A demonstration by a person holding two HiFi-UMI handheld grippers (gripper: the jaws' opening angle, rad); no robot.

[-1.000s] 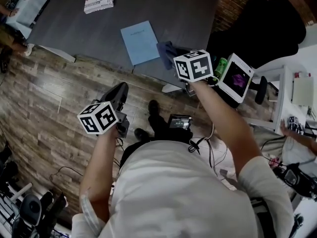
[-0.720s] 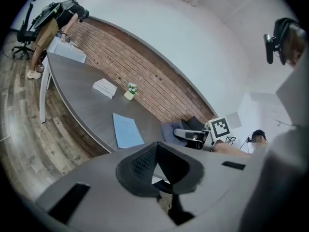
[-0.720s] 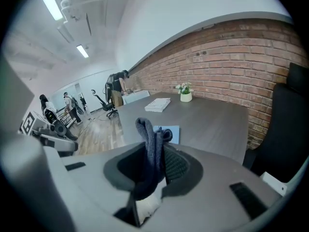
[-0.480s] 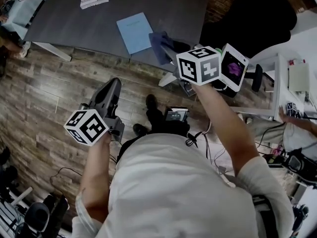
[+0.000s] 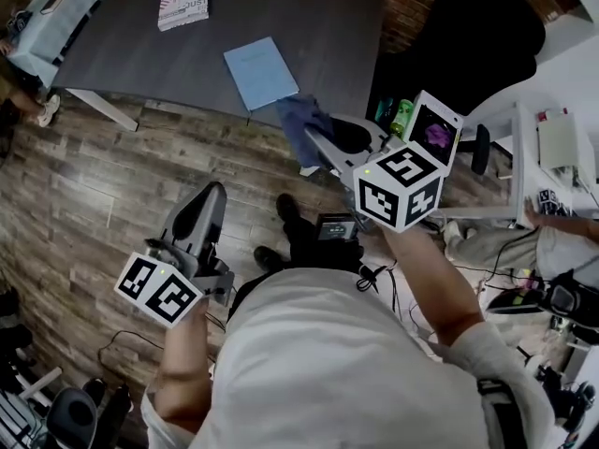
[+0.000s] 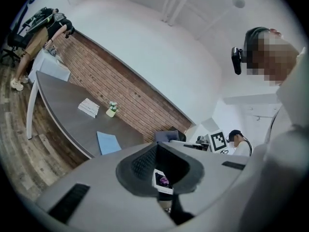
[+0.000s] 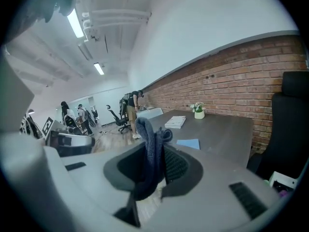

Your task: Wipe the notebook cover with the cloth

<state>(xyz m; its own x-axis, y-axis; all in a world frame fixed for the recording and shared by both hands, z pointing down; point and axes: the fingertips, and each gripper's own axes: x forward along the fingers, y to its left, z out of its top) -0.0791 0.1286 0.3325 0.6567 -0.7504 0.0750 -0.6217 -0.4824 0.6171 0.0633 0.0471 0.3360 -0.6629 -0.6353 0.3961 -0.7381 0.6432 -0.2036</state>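
The light blue notebook lies flat near the front edge of the dark grey table; it also shows in the right gripper view as the notebook and in the left gripper view as the notebook. My right gripper is shut on the dark blue cloth, held in the air just off the table's front edge, right of the notebook. The cloth hangs bunched between the jaws of the right gripper. My left gripper is low over the floor, away from the table, and the left gripper looks shut and holds nothing.
A printed magazine lies at the table's far side, with a small potted plant behind it. A black office chair and a white side table with a tablet stand to the right. Other people stand farther off.
My right gripper has drawn back from the table edge toward me with the cloth in it, lifting the cloth off the table. The left gripper has sunk lower and to the left.
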